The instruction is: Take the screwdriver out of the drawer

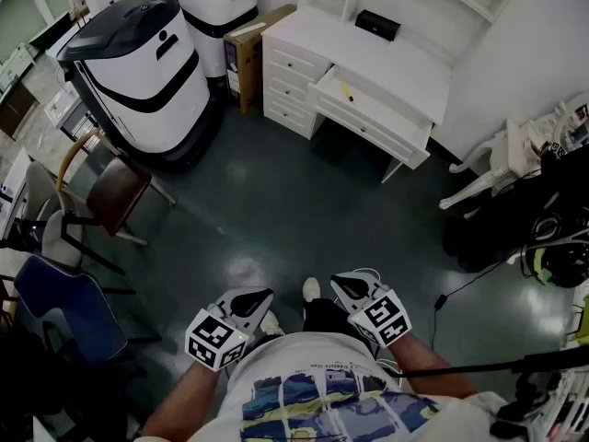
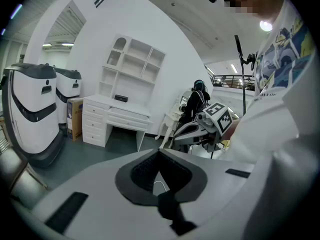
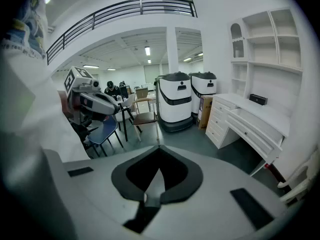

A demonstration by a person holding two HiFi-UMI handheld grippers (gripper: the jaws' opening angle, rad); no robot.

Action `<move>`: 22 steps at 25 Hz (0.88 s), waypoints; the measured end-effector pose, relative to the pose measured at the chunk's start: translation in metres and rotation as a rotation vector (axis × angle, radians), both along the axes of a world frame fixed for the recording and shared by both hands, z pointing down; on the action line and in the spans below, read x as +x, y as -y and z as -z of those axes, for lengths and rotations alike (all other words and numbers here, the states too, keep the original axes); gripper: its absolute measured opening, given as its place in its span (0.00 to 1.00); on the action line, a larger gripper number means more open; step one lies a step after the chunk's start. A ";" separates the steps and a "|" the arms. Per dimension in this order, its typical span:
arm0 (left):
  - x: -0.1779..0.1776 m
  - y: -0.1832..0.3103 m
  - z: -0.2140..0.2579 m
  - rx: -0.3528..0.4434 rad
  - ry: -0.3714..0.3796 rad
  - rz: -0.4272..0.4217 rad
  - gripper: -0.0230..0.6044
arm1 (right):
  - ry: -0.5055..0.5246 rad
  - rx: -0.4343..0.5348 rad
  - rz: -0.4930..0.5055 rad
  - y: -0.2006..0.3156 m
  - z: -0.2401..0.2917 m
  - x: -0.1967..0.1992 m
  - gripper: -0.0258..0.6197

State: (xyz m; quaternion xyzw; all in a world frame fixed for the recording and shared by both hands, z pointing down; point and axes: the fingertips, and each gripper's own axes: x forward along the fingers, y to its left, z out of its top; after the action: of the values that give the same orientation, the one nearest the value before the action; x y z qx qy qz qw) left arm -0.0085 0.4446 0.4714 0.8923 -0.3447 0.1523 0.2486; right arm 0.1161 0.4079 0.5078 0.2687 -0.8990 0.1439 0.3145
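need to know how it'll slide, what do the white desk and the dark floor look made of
Desk: probably painted wood or board, matte white; even coat, panelled drawer fronts. Floor: likely coated concrete or vinyl, smooth and glossy; it shows a bright reflection.

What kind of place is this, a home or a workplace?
Probably a robotics lab or test hall, not a home: two big white machines stand beside a white desk, with chairs nearby and a railed mezzanine above.
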 end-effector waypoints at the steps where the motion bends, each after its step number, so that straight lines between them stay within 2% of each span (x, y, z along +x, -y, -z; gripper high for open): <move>1: 0.004 0.004 0.002 0.004 0.002 -0.002 0.06 | -0.001 0.001 -0.003 0.003 0.000 0.003 0.08; 9: 0.049 0.049 0.025 0.051 0.014 -0.011 0.06 | 0.021 0.015 0.009 0.046 0.007 0.028 0.08; 14: 0.068 0.078 0.024 0.037 0.042 -0.003 0.06 | 0.053 -0.015 0.018 0.076 0.003 0.048 0.08; 22: 0.093 0.128 0.019 0.034 0.066 -0.009 0.06 | 0.064 -0.021 -0.037 0.125 -0.016 0.079 0.08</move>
State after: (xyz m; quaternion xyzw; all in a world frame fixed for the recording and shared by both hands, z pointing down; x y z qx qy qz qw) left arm 0.0844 0.3168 0.4526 0.8925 -0.3511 0.1770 0.2211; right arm 0.1948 0.2833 0.5239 0.2772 -0.9020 0.1676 0.2856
